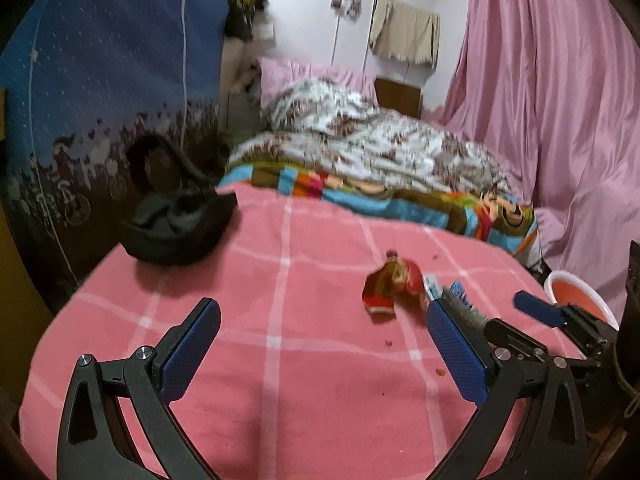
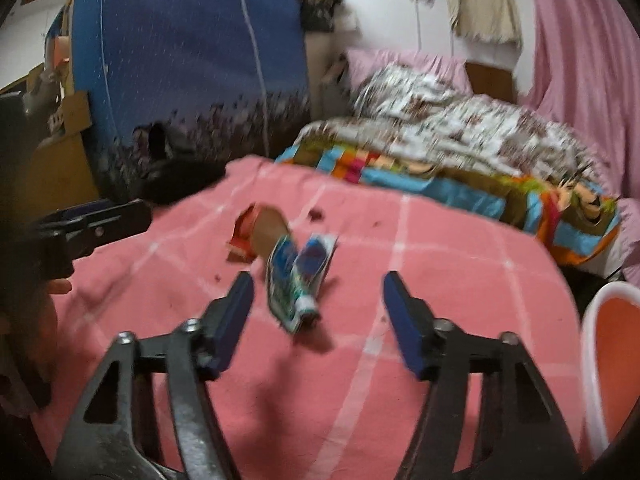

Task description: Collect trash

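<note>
1. Left wrist view: my left hand-held gripper (image 1: 322, 344) is spread wide and holds nothing. The red wrapper (image 1: 390, 286) lies on the pink blanket (image 1: 240, 360) just ahead of it, a little toward its right finger. The blue wrapper (image 1: 444, 294) is partly hidden behind that finger's tip. The pink bin (image 1: 580, 294) sits well off to the right, past the other gripper.

2. Same view, direction: the red wrapper is crumpled, so its axis is loose. I judge it to run on a slant, from its lower end nearer me up and away to the right.

3. Right wrist view: my right hand-held gripper (image 2: 318, 312) is also wide and empty. The blue wrapper (image 2: 298, 282) lies between its fingers, nearer the left one and touching neither. The red wrapper (image 2: 260, 236) lies just beyond it, and the two seem to touch. The bin (image 2: 608, 364) is close on the right.

4. Same view, direction: the blue wrapper's long axis runs roughly along my fingers, its white crimped end pointing back at me and its far end tilted slightly right.

5. Step: I judge this as the reach for the first pick, with both pieces uncollected. Next, I would lower the right fingers to straddle the blue wrapper across its narrow width, close, lift it clear of the red one, then swing right to the bin.
</note>
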The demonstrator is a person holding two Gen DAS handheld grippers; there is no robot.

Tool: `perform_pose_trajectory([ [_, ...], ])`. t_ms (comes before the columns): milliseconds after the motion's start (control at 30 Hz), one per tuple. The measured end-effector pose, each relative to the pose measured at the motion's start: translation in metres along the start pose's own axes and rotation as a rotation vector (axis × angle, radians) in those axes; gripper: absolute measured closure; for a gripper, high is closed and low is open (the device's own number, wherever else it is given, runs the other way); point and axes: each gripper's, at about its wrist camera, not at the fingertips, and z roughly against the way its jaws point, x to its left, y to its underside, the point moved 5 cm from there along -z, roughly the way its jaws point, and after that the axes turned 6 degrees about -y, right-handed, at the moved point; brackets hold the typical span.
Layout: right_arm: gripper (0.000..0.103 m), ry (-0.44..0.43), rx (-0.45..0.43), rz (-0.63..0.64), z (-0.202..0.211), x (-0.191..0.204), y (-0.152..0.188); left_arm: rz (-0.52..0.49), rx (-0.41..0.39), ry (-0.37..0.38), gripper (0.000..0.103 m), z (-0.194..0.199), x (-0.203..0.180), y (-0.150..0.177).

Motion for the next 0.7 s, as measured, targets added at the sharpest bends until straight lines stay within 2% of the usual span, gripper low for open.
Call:
perform_pose_trajectory([
  [67,0.047,-0.013,0.024,-0.001,-0.005,0.001,0.003,0.005,0.045,0.021,0.005,-0.009,-0.002,0.004],
  [133,0.056,-0.021,0.038,-0.005,-0.007,0.0,0.005,0.004,0.083,0.054,0.013,-0.016,-0.004,0.005],
  [200,0.067,-0.032,0.05,-0.011,-0.008,0.0,0.005,0.003,0.126,0.086,0.028,-0.025,-0.008,0.008],
  [233,0.074,-0.04,0.058,-0.014,-0.01,0.0,0.006,0.0,0.144,0.101,0.033,-0.028,-0.01,0.009],
  [267,0.077,-0.042,0.06,-0.015,-0.01,-0.001,0.006,-0.003,0.165,0.119,0.038,-0.031,-0.014,0.01],
  [500,0.086,-0.014,0.046,-0.018,-0.004,-0.011,0.002,0.009,0.232,0.183,0.057,-0.05,-0.029,0.006],
  [700,0.087,0.02,0.026,-0.051,0.002,-0.031,-0.004,0.03,0.247,0.198,0.069,-0.069,-0.031,-0.007],
])
